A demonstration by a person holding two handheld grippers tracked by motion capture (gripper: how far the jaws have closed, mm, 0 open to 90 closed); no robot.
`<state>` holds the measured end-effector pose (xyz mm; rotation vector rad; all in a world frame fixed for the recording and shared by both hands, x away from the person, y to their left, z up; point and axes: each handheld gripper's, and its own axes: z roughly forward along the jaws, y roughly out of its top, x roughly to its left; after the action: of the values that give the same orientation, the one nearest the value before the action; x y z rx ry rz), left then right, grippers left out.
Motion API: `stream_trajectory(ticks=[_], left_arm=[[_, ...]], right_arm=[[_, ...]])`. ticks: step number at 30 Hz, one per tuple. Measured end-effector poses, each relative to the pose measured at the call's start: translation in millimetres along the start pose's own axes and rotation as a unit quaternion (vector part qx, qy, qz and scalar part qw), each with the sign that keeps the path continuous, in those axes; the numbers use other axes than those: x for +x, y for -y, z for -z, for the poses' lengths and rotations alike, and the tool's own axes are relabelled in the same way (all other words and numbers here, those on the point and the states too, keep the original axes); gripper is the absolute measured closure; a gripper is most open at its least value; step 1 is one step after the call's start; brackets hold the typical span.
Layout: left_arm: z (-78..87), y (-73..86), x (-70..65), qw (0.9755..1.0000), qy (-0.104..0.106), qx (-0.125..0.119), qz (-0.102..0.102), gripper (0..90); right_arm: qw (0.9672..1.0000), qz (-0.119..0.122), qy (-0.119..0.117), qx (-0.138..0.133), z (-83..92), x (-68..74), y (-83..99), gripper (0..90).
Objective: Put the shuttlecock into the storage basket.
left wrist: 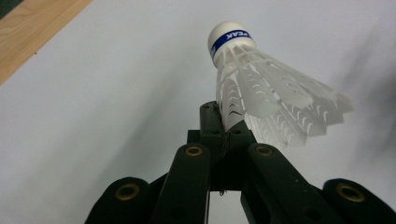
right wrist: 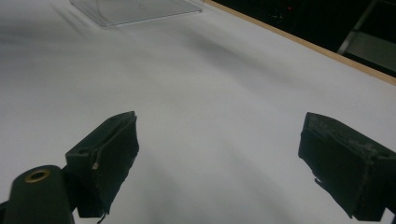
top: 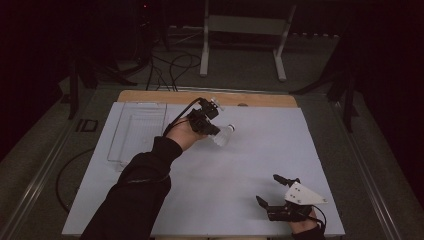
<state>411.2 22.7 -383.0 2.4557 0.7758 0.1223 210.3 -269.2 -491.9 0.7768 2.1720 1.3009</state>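
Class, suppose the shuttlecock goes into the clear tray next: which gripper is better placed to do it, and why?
Left. The left gripper is shut on the shuttlecock and sits just beside the clear tray. The right gripper is open, holds nothing, and rests at the near right edge, far from the tray.

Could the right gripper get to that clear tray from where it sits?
Probably yes: the right gripper is open and holds nothing, and bare white table lies between it and the clear tray, though that's the far corner.
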Motion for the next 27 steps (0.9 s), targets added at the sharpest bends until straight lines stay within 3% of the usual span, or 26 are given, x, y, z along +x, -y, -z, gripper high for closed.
stream_trajectory(ticks=[9,27], left_arm=[[14.1,11.5,-0.1,1.0000,0.002,-0.005,0.002,90.0],[50.1,30.1,17.8,0.9993,-0.028,-0.019,0.017,90.0]], right_arm=[[1.0000,-0.002,0.001,0.001,0.1,-0.9,-0.2,11.8],[1.0000,0.000,0.000,-0.003,-1.8,-2.6,0.5,11.7]])
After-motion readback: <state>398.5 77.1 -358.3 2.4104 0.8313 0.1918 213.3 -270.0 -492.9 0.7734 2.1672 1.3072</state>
